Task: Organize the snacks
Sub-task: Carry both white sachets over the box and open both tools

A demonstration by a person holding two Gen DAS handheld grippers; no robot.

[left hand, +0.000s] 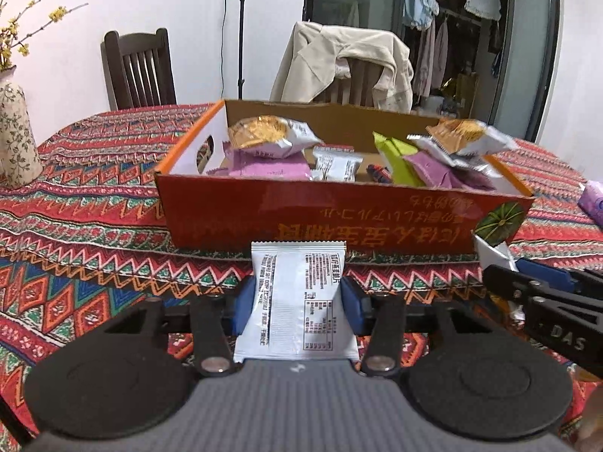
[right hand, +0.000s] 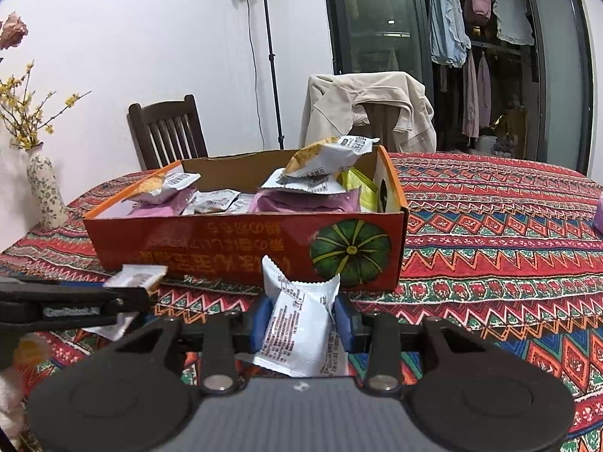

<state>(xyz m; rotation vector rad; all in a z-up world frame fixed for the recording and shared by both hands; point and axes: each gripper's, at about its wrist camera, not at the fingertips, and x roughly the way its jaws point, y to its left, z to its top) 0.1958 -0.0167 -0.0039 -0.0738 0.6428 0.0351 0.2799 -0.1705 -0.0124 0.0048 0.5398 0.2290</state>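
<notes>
Snack packets in both my grippers: left gripper [left hand: 297,303] clamps a white packet [left hand: 296,301], right gripper [right hand: 304,322] pinches a crumpled white packet [right hand: 301,333]. Just ahead sits the orange box [left hand: 339,222], heaped with snacks [left hand: 269,137].

White snack packet [left hand: 297,301], printed back facing up, upright at lower centre of the left wrist view, pinched at its sides. Second white packet [right hand: 301,331], tilted and crumpled, at lower centre of the right wrist view, also pinched. Orange-red cardboard box [left hand: 339,218] with pumpkin print, open top, mid-frame in both views, on the tabletop. Inside the box: orange-and-white packets [left hand: 269,137], purple packets [left hand: 264,167], green packet [left hand: 399,158], small white packet [left hand: 335,164], loosely piled.
</notes>
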